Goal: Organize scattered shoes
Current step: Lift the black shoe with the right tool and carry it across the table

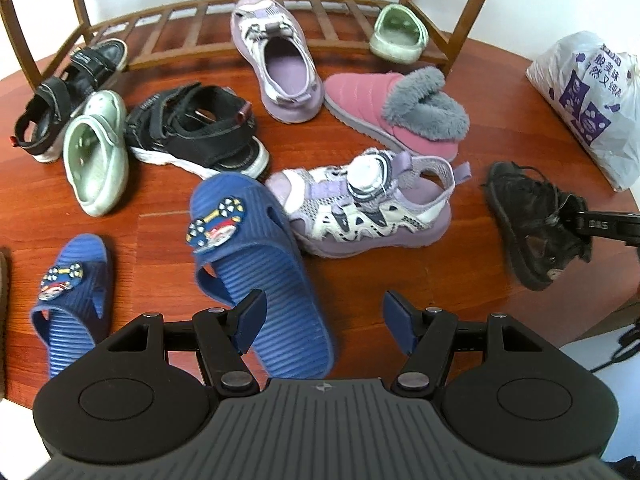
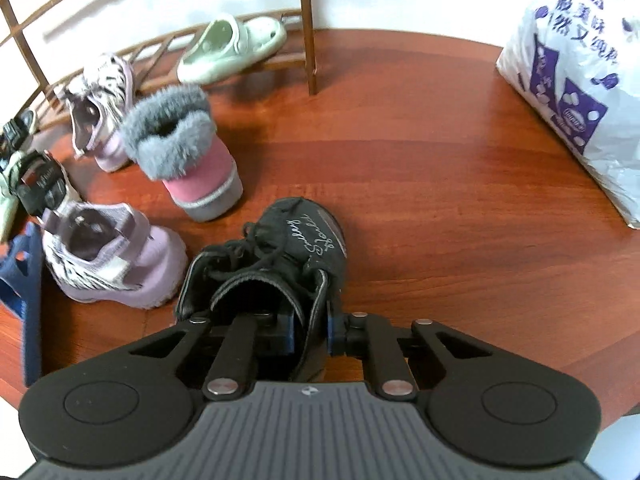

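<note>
A reddish wooden floor (image 1: 460, 280) runs to a white wall, where a low wooden shoe rack (image 1: 192, 36) carries one green clog (image 1: 396, 34) on its slats. Shoes lie scattered before it: a pink fur-lined boot (image 1: 400, 108), two lilac sneakers (image 1: 360, 208), black sandals (image 1: 196, 132), a second green clog (image 1: 96, 152) and two blue slippers (image 1: 256, 264). A white printed bag (image 2: 580, 92) sits to the right. The left gripper (image 1: 324, 322) hovers with its fingers spread apart, empty, over the larger slipper's heel. The right gripper (image 2: 310, 332) has its fingers clamped on the heel collar of a black shoe (image 2: 280, 256) on the floor, near one lilac sneaker.
</note>
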A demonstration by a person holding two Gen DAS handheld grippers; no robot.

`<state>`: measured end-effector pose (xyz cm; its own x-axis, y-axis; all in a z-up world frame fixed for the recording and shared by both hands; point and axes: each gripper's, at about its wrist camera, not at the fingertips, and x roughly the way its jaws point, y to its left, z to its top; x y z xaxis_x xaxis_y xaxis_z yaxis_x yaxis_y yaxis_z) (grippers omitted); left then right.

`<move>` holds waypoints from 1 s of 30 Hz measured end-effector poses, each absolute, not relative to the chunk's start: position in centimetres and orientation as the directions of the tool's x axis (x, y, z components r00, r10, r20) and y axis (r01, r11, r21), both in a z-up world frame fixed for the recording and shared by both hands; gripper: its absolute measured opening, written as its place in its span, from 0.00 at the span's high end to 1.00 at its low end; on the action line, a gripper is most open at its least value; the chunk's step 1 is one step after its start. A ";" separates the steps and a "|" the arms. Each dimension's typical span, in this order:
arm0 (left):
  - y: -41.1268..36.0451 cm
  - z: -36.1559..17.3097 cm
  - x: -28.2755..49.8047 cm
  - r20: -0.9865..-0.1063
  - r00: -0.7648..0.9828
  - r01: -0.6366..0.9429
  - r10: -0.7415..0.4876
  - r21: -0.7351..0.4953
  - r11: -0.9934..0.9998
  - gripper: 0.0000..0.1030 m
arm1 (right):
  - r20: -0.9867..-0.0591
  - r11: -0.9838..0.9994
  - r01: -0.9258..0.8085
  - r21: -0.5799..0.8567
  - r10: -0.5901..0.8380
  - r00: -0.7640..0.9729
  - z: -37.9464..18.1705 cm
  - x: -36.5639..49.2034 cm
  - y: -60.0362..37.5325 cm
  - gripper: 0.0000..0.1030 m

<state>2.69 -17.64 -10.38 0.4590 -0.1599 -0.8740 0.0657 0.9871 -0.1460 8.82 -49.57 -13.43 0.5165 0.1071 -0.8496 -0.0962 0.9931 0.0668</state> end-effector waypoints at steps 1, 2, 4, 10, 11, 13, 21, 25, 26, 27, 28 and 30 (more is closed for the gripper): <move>-17.5 -10.3 2.7 -0.872 0.462 0.067 -0.160 -0.145 0.987 0.35 | -0.848 0.993 -0.097 0.068 0.109 0.519 -12.9 8.6 -49.4 0.87; -17.3 -10.1 2.6 -0.870 0.465 0.069 -0.162 -0.147 0.987 0.35 | -0.846 0.993 -0.099 0.069 0.111 0.521 -12.5 8.4 -49.1 0.87; -16.9 -10.0 2.5 -0.868 0.468 0.068 -0.167 -0.153 0.986 0.35 | -0.841 0.991 -0.114 0.077 0.126 0.525 -11.7 8.1 -48.2 0.87; -14.9 -9.6 2.1 -0.860 0.478 0.052 -0.181 -0.177 0.983 0.35 | -0.826 0.982 -0.158 0.104 0.173 0.537 -9.5 7.0 -45.4 0.87; -14.4 -9.5 2.0 -0.858 0.481 0.048 -0.181 -0.181 0.982 0.35 | -0.823 0.980 -0.165 0.108 0.181 0.539 -9.2 6.8 -45.0 0.87; -13.3 -9.3 1.6 -0.853 0.489 0.037 -0.182 -0.189 0.981 0.35 | -0.819 0.974 -0.193 0.120 0.207 0.536 -8.1 6.2 -43.2 0.87; -8.1 -8.6 0.0 -0.836 0.520 -0.007 -0.178 -0.212 0.977 0.35 | -0.802 0.942 -0.298 0.153 0.295 0.519 -6.9 5.9 -35.2 0.87; -4.3 -8.0 -1.2 -0.827 0.535 -0.010 -0.170 -0.208 0.978 0.35 | -0.802 0.924 -0.344 0.168 0.332 0.498 -6.5 5.0 -30.0 0.87; -3.3 -7.8 -1.5 -0.826 0.538 -0.010 -0.166 -0.203 0.979 0.35 | -0.802 0.919 -0.356 0.172 0.340 0.491 -6.5 4.8 -28.7 0.87; -2.2 -7.7 -1.8 -0.826 0.540 -0.012 -0.160 -0.198 0.980 0.35 | -0.803 0.913 -0.366 0.177 0.349 0.483 -6.5 4.7 -27.2 0.87; -1.1 -7.5 -2.2 -0.827 0.541 -0.017 -0.156 -0.196 0.981 0.35 | -0.803 0.909 -0.374 0.183 0.358 0.477 -6.4 4.5 -25.8 0.87; 1.3 -7.1 -2.9 -0.827 0.543 -0.031 -0.150 -0.197 0.980 0.35 | -0.803 0.902 -0.387 0.189 0.369 0.467 -6.3 4.1 -23.0 0.87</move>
<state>-2.93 1.30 -7.15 0.5425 -0.1496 -0.8266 -0.0305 0.9799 -0.1973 4.14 -23.00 -6.29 0.4674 0.3692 -0.8033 -0.3872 0.9023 0.1894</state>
